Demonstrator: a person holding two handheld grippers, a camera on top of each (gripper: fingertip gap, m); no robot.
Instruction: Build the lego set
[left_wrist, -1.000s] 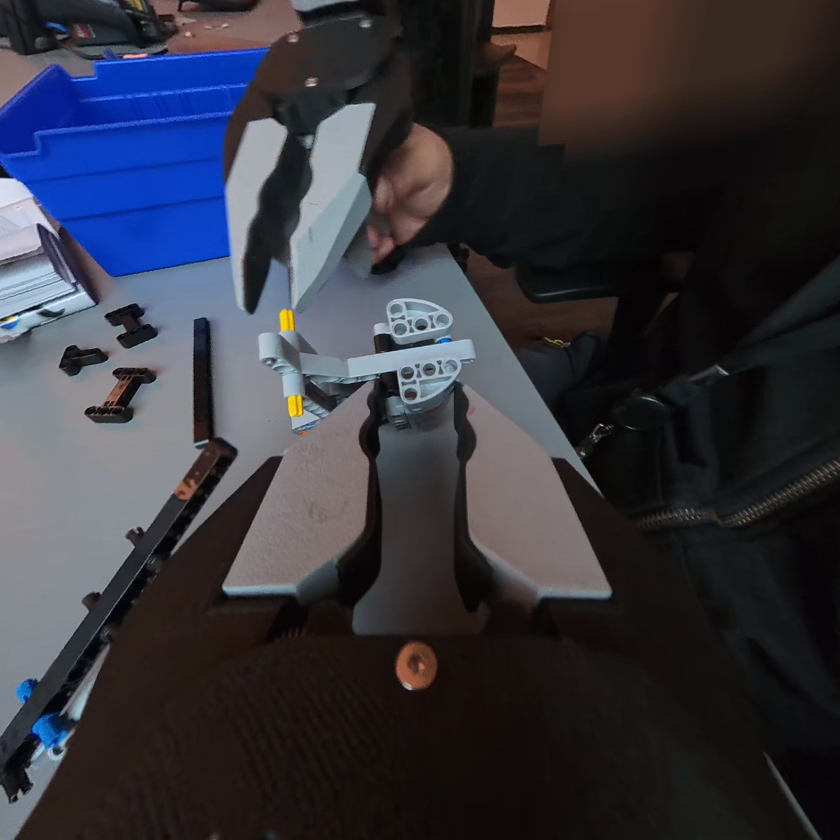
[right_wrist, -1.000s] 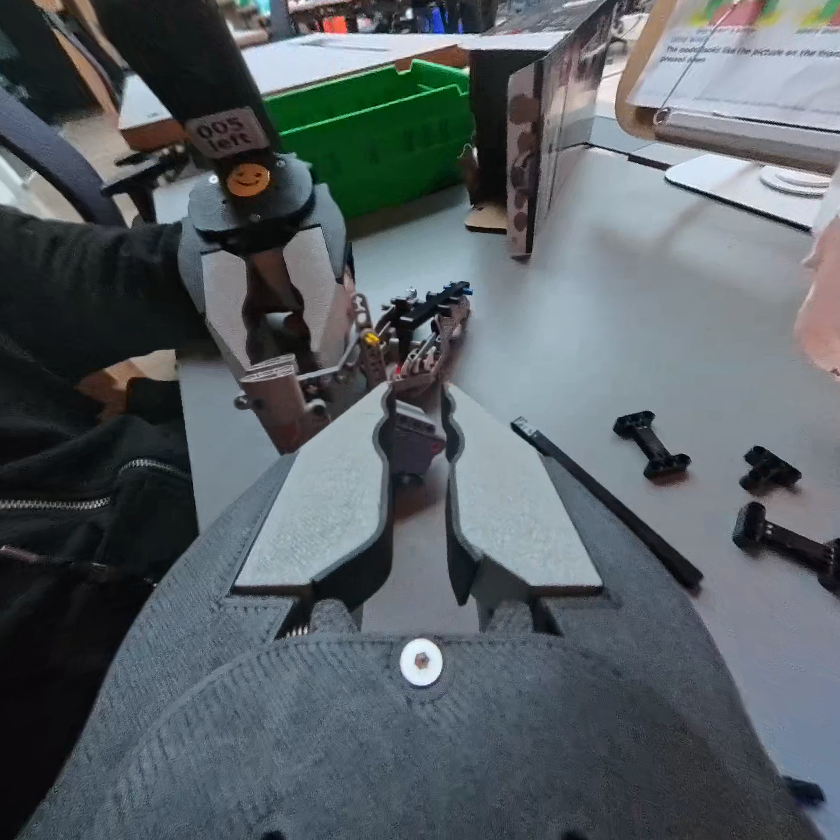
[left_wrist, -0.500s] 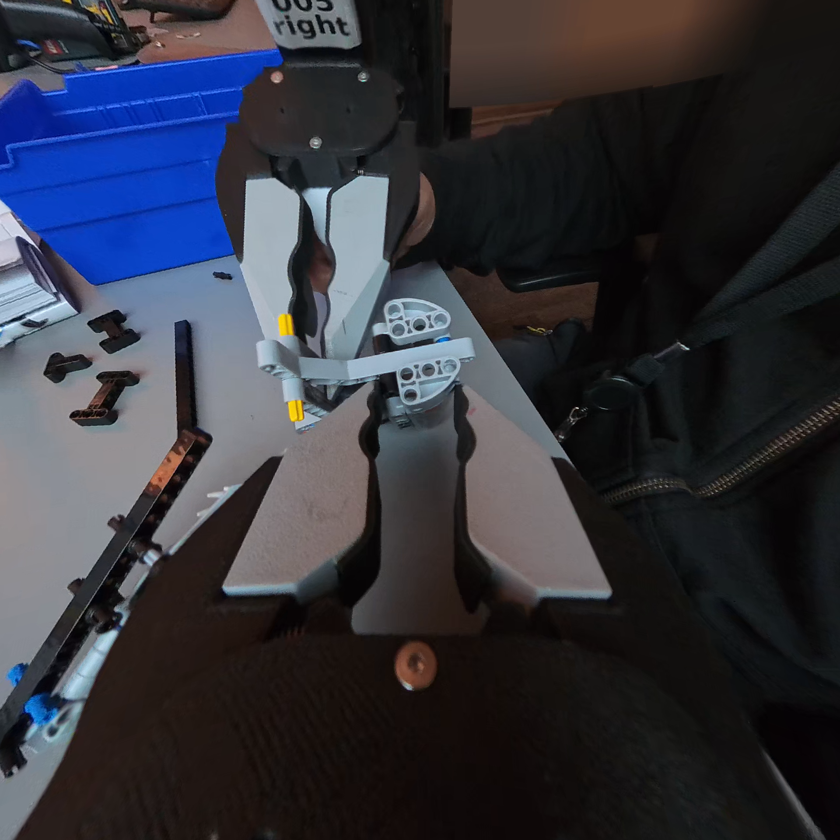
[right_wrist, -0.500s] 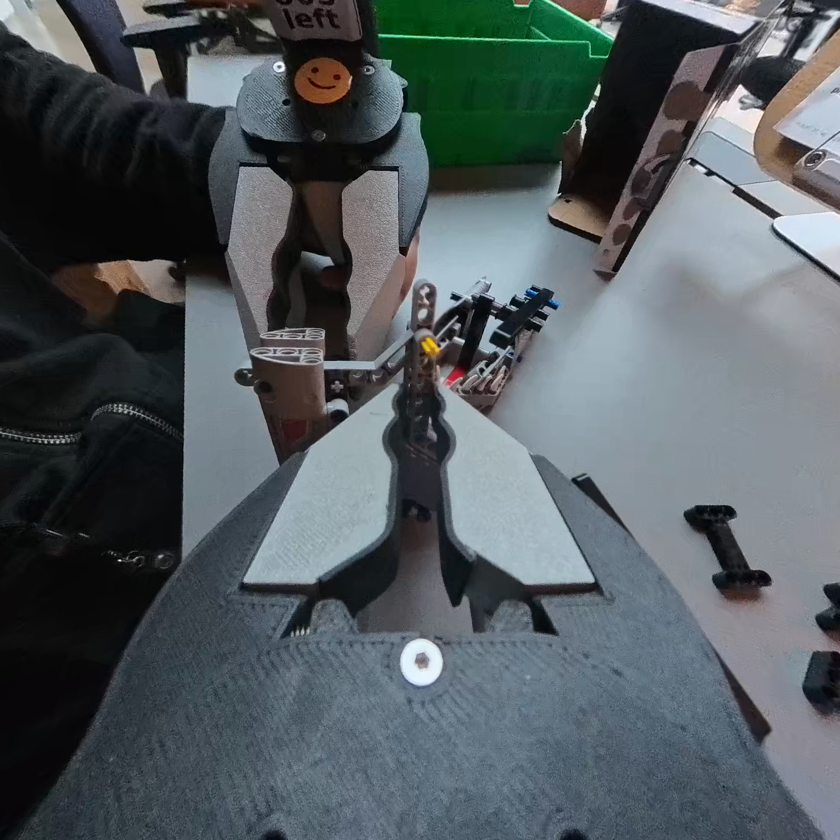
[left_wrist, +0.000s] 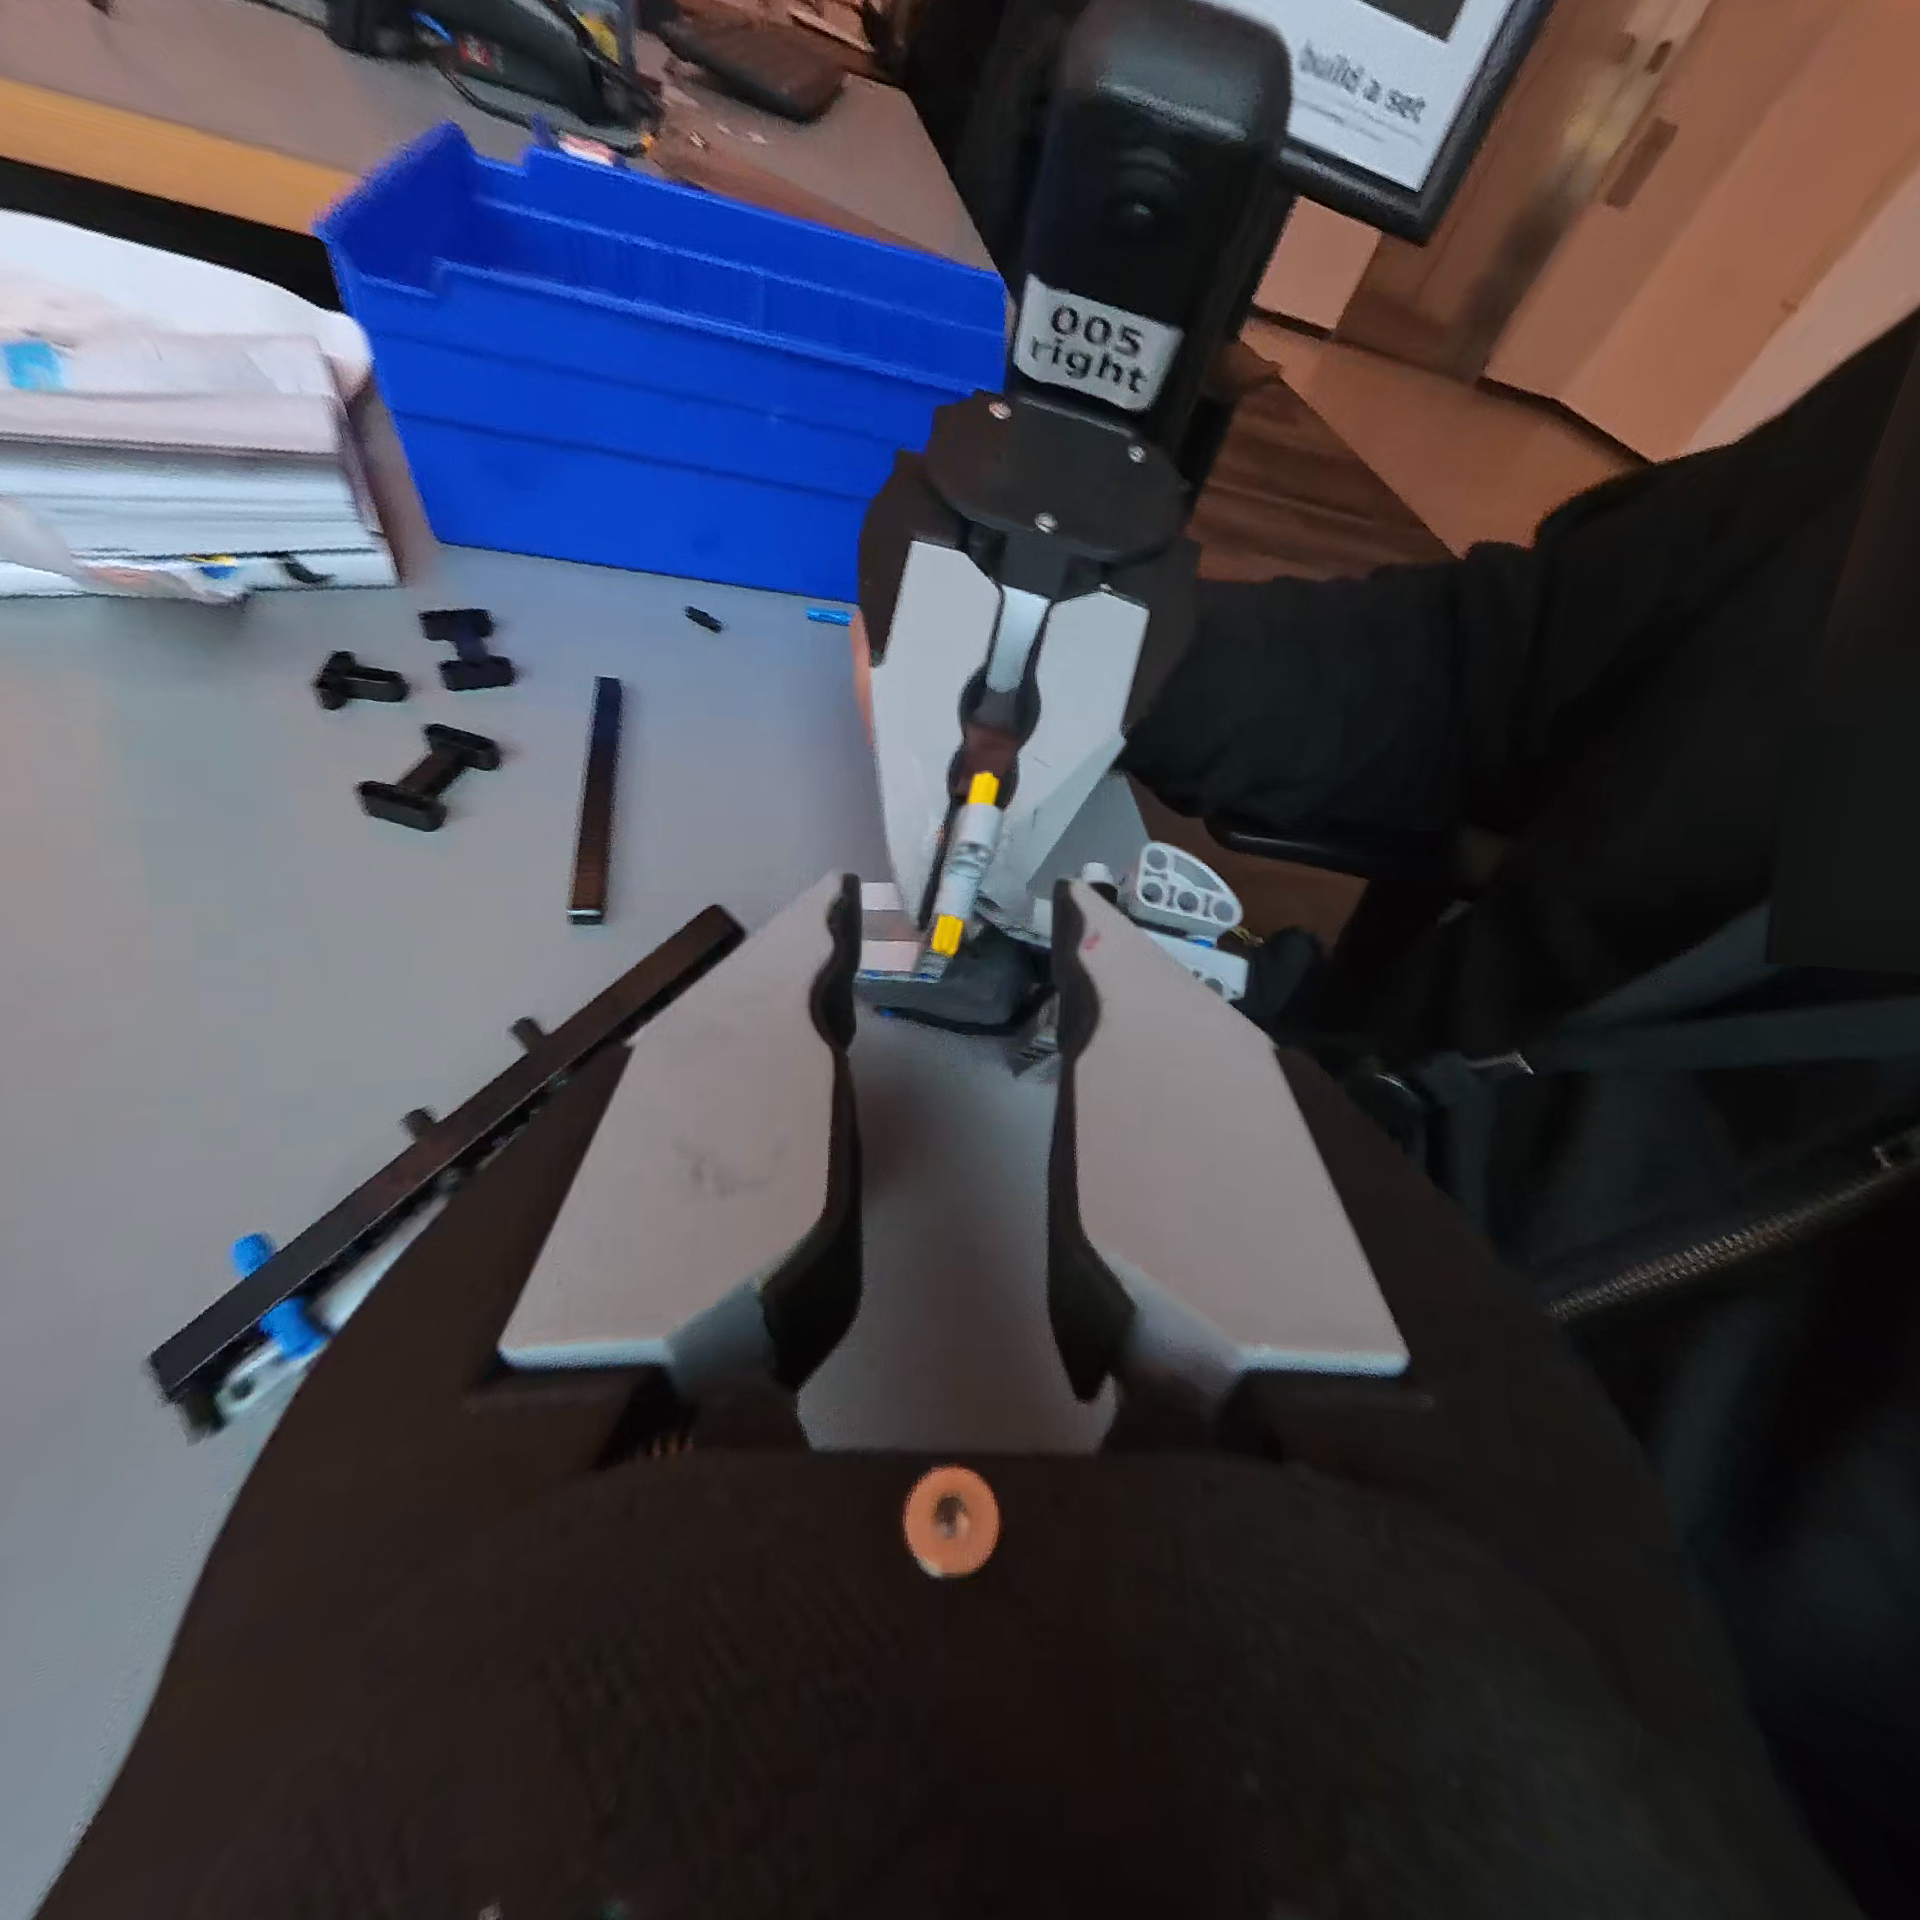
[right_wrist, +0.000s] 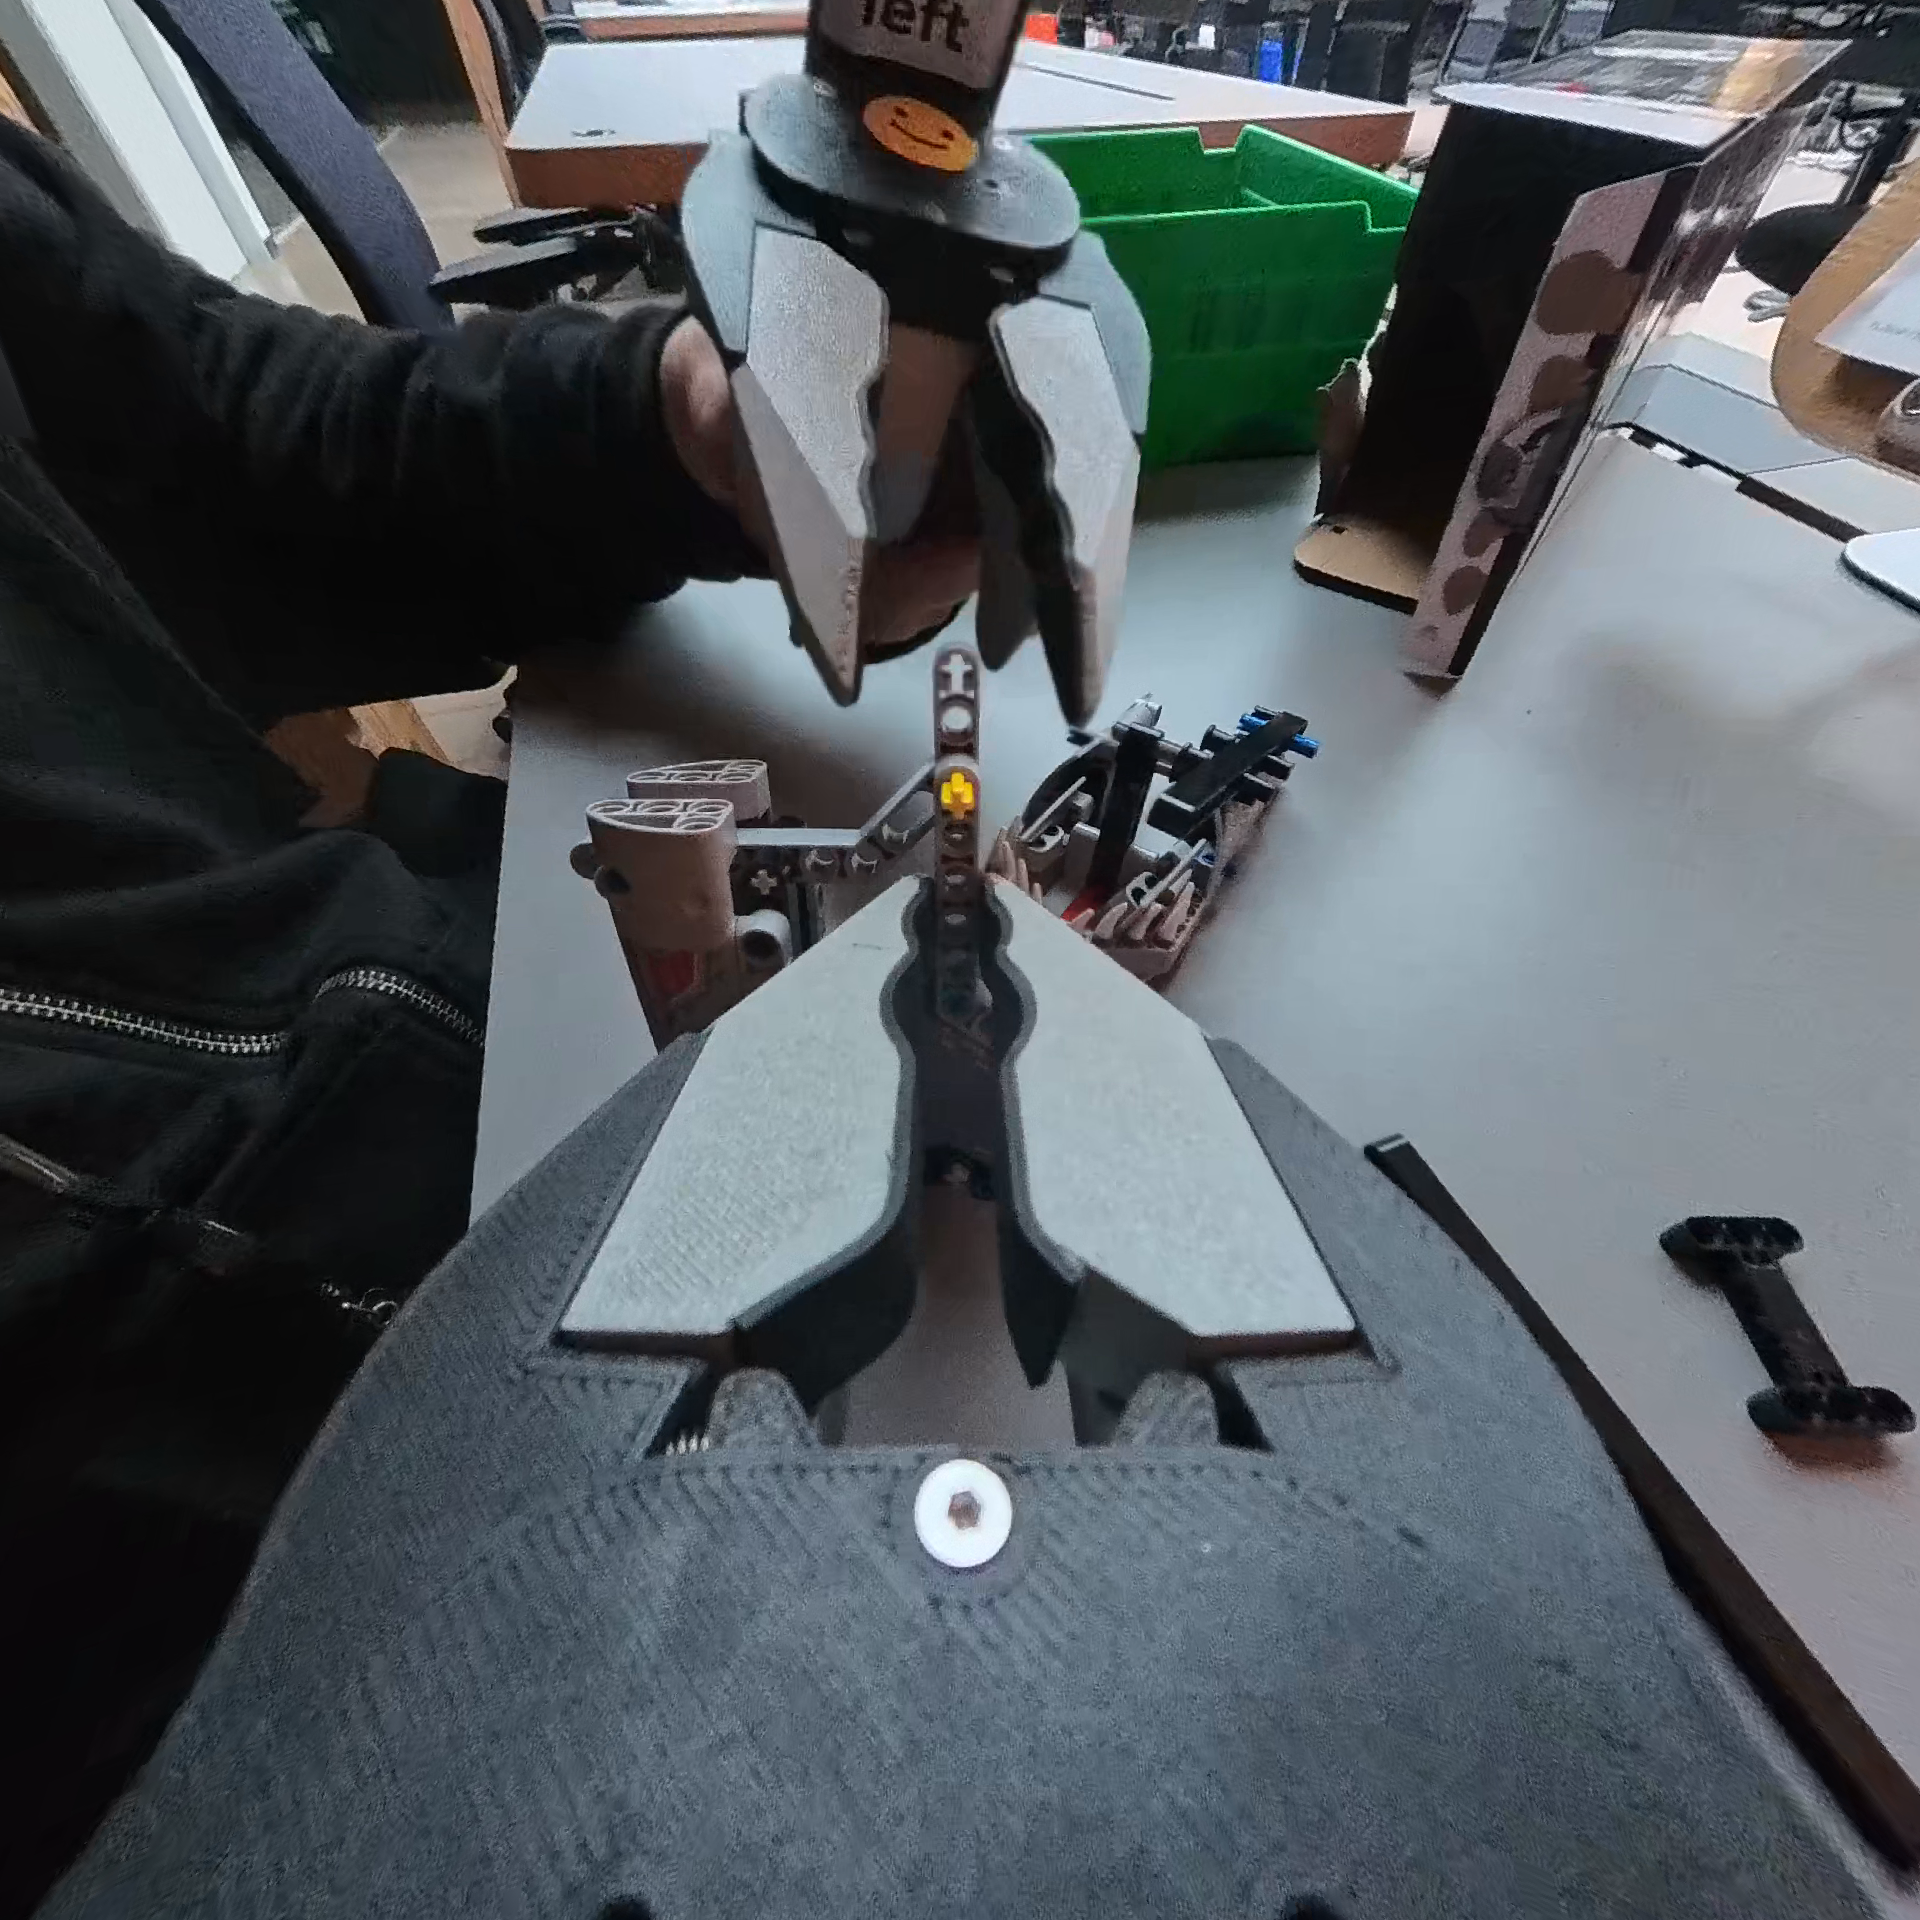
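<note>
Your right gripper (right_wrist: 958, 894) is clamped on the grey holed beam (right_wrist: 956, 821) of the lego assembly (right_wrist: 727, 883); the beam stands upright between the fingertips, a yellow pin (right_wrist: 955, 792) through it. The assembly sits at the near table edge (right_wrist: 1558, 831), its rounded grey panels (right_wrist: 681, 821) toward your body. Your left gripper (right_wrist: 961, 686) hangs just above the beam tip, jaws apart, holding nothing. In the left wrist view its fingers (left_wrist: 727, 1091) frame the assembly base (left_wrist: 956, 982), gap clear. A second black and grey sub-build (right_wrist: 1164, 831) lies just beside the assembly. Loose parts: long black beam (left_wrist: 594, 795), three black H-connectors (left_wrist: 426, 774), black strip with blue pins (left_wrist: 447, 1153). Blue bin (left_wrist: 665, 395) and green bin (right_wrist: 1247, 291) sit farther back.
</note>
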